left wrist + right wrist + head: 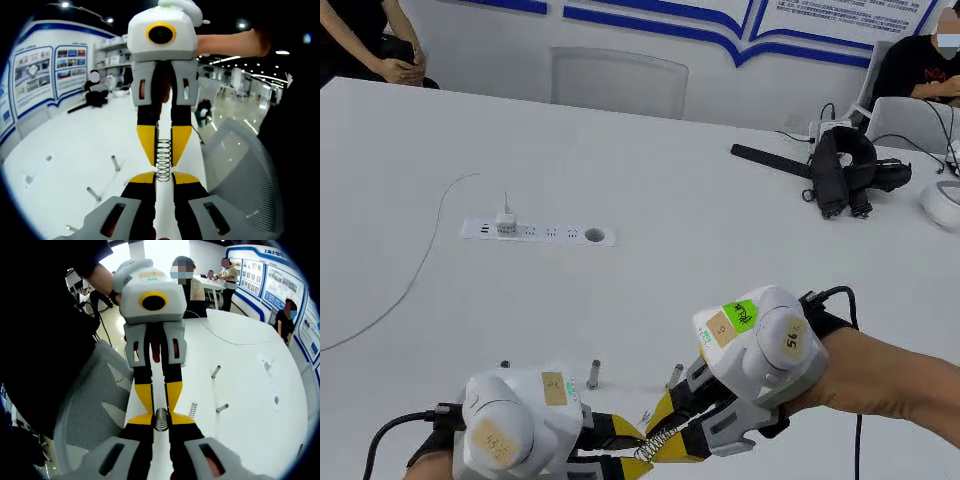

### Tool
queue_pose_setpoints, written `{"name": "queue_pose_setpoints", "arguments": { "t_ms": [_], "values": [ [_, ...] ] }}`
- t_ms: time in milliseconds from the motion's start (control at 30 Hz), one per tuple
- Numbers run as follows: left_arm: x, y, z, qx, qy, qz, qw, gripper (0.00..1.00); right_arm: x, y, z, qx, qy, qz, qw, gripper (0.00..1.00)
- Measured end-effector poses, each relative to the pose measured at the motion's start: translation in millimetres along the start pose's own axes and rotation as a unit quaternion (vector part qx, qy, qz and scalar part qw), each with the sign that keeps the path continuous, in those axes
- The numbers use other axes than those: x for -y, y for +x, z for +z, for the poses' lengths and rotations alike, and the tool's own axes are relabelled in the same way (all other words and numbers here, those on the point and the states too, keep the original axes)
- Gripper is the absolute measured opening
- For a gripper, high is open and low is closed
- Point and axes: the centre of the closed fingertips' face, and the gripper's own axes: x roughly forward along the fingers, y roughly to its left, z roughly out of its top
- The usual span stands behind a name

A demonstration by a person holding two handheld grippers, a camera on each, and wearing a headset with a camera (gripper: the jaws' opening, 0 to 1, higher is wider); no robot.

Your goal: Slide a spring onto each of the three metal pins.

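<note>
A small steel spring [659, 441] hangs just above the white table [650, 170], between my two grippers, which face each other tip to tip. My left gripper [638, 453] is shut on the spring's [163, 160] near end. My right gripper [673, 426] is shut on the other end, where the spring [161, 419] appears end-on between its yellow tips. In the left gripper view my right gripper [164, 159] comes down from the top. Three short metal pins stand upright on the table: one [594, 373], another [674, 376], a third [504, 364]. A second spring [193, 410] lies loose beside a pin [222, 408].
A white power strip [535, 231] with a plugged charger and a thin cable [410, 280] lies mid-table. A black headset [845, 170] sits at the far right. People sit along the far edge. A grey mesh chair [250, 180] stands close to the near edge.
</note>
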Motion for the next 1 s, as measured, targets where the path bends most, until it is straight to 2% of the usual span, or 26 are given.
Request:
{"name": "queue_pose_setpoints", "arguments": {
  "t_ms": [100, 200, 467, 700, 1000],
  "values": [
    [-2.3, -3.8, -6.5, -0.004, -0.003, 0.007, 1.0000, 0.14, 2.4, 2.9, -0.2, -0.002, 0.001, 0.002, 1.0000, 0.12],
    [-5.9, -7.3, -13.1, -0.002, -0.022, 0.017, 0.9996, 0.15, 5.9, 6.1, -0.8, -0.004, 0.003, 0.003, 1.0000, 0.12],
    [-16.2, -17.7, -34.4, -0.007, -0.049, 0.049, 0.9976, 0.18, 19.9, 14.4, -6.8, -0.012, 0.014, -0.004, 0.9998, 0.12],
    [-21.5, -27.8, -55.6, -0.015, -0.079, 0.076, 0.9939, 0.22, 41.4, 23.7, -12.6, -0.021, 0.035, -0.030, 0.9987, 0.12],
    [-31.9, -42.8, -77.8, -0.023, -0.105, 0.114, 0.9876, 0.29, 61.4, 35.7, -14.0, -0.031, 0.047, -0.037, 0.9977, 0.12]
  ]
}}
